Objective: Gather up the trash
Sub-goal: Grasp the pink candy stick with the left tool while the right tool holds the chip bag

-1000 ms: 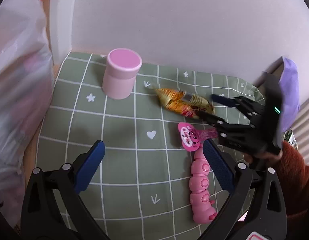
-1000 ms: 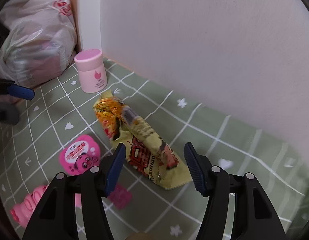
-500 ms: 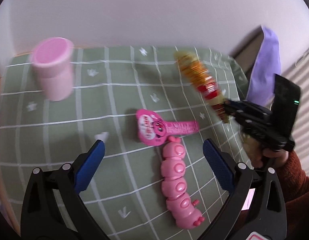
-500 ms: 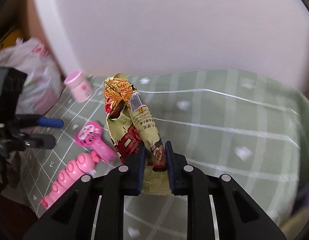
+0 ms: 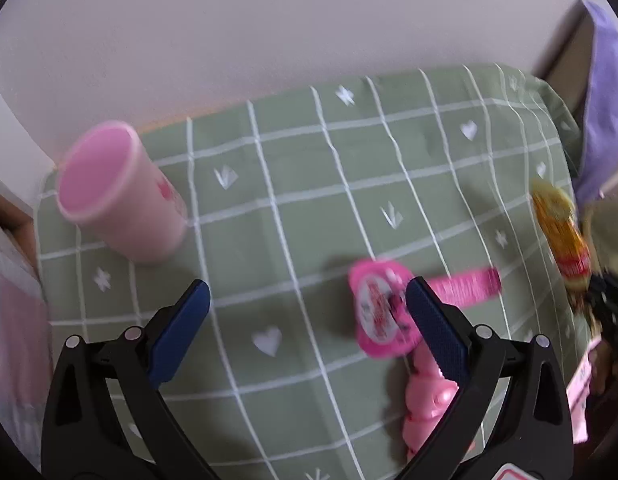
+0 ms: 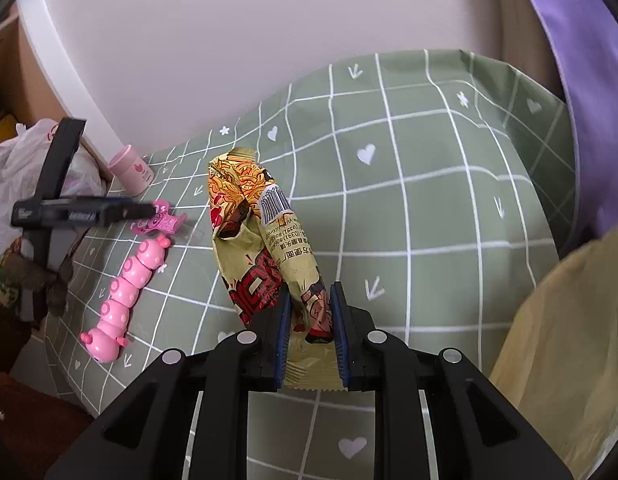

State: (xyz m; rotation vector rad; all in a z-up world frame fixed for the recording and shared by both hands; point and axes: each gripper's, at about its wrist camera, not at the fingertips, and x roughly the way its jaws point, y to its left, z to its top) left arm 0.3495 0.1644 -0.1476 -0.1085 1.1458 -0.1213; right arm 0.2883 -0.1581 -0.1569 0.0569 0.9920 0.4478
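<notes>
1. The right gripper (image 6: 309,320) is pinching the bottom end of the yellow noodle wrapper (image 6: 265,240), which hangs lifted clear of the green checked cloth (image 6: 429,200).
2. The left gripper (image 5: 307,312) is spread wide and holds nothing; it hovers low over the cloth with its right finger overlapping the pink candy wrapper (image 5: 383,312) in that view.
3. Just beyond that wrapper lies the pink caterpillar toy (image 6: 125,284), and further back the pink jar (image 6: 133,170) stands upright near the wall.
4. A white plastic bag (image 6: 17,168) sits off the cloth's far corner, probably where the trash goes.
5. Risk: the grip is only on the crinkled tail, so a quick swing could let the wrapper slip out.
6. Closing the left jaws carelessly might catch the toy along with the candy wrapper.
</notes>
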